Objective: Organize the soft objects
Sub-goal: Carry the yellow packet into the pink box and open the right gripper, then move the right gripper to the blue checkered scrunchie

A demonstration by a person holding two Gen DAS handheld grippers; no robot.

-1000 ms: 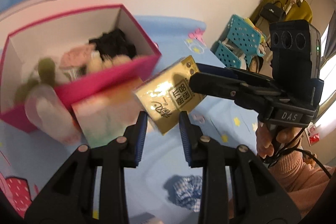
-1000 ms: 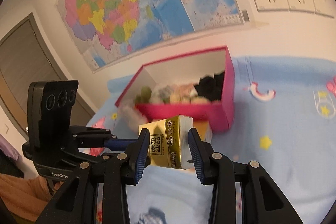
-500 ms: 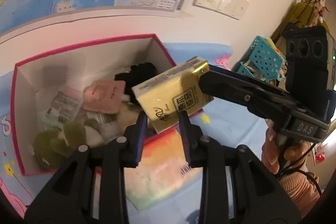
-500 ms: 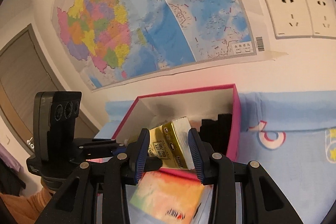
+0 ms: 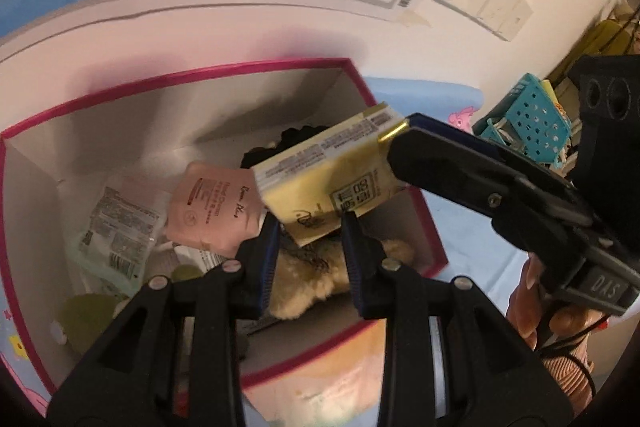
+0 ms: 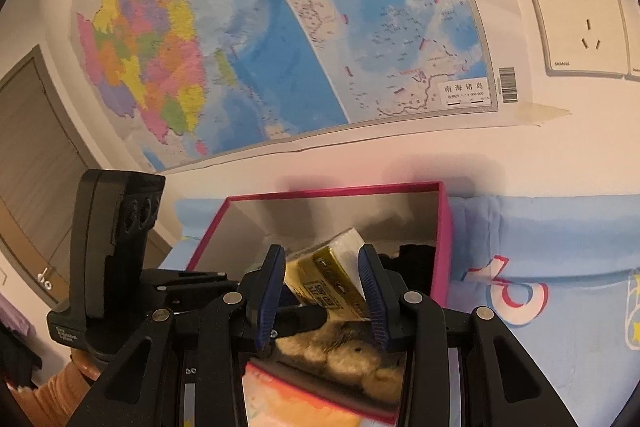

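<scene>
Box [image 5: 396, 163]: pink, open, on blue sheet, below wall map [image 6: 280, 27].
Right claw [image 6: 322, 289]: above box, pinched gold pack [image 5: 332, 183] by its end.
Left claw [image 5: 306, 251]: over box, clamped pack's lower corner.
Pack: tilted, held above box's plush toy [image 5: 316, 283].

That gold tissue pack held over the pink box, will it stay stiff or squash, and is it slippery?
The gold tissue pack probably squashes: it looks like soft wrapped paper. Its glossy wrap looks slippery, so it may slide between the fingers. It likely lands gently in the pink box.
</scene>
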